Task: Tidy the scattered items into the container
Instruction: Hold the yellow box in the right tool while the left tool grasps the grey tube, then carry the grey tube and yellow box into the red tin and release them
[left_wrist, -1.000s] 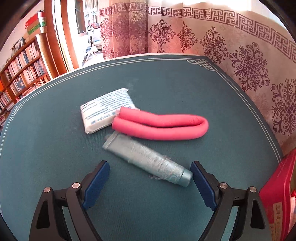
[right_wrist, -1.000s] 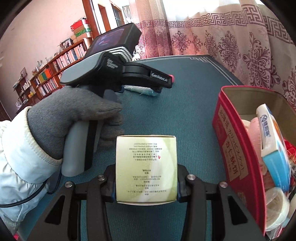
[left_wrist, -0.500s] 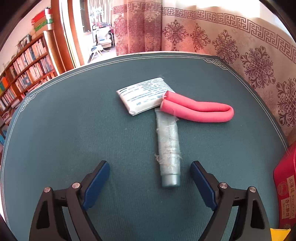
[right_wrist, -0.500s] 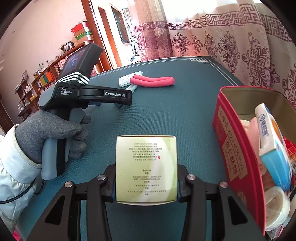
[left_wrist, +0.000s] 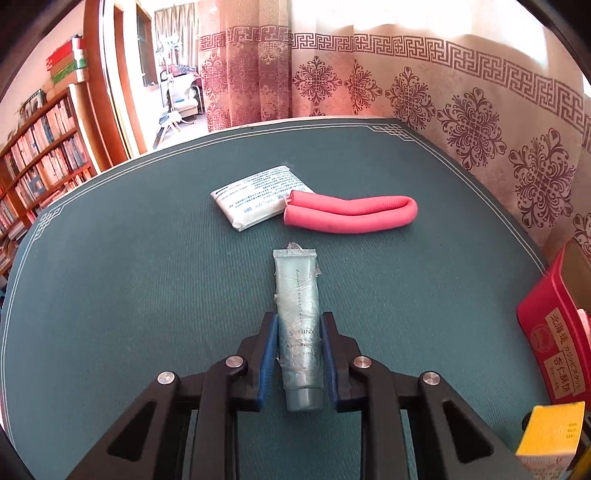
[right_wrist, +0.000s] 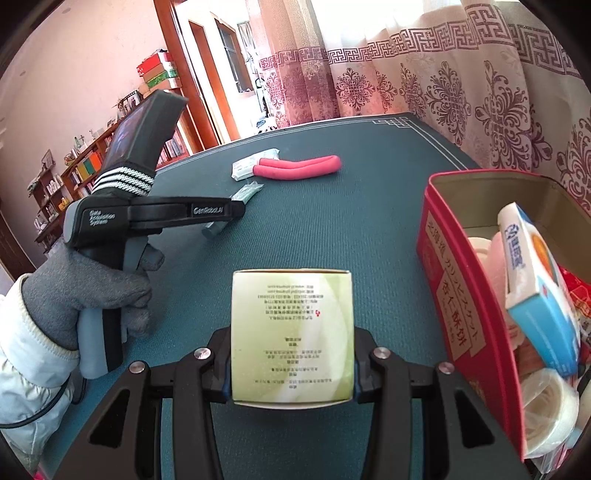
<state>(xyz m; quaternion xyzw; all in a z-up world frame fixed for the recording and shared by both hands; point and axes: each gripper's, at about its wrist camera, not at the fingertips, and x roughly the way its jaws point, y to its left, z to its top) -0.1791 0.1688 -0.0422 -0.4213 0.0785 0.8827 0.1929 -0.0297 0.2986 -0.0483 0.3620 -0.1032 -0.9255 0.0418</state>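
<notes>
The step in hand is the pick-up of the pale blue tube (left_wrist: 298, 325): the left tool (left_wrist: 298, 363) is clamped on it, its blue pads (left_wrist: 269, 363) pressing either side of the tube's lower half just above the cap, while the tube lies flat on the green surface (left_wrist: 147, 295) and points straight away from the tool. Its crimped far end reaches toward the folded pink foam roller (left_wrist: 351, 216) and the white printed packet (left_wrist: 255, 201), which lie touching each other farther back and clear of the tube. The right tool (right_wrist: 291, 363) grips a pale green carton (right_wrist: 291, 336) by its two sides and holds it above the surface, just left of the open red tin (right_wrist: 454, 295), which is already crowded with a blue-and-white box (right_wrist: 535, 295) and some rolled white items. By my reading, two deliveries are pending: the carton needs a short carry to the right and a release over the tin's rim, and the tube needs a lift off the surface and a longer swing across to the same opening. With the tin so full, each drop probably calls for finding a gap, and the two tools should take turns so they do not meet over the tin. The roller and packet remain for later trips.
</notes>
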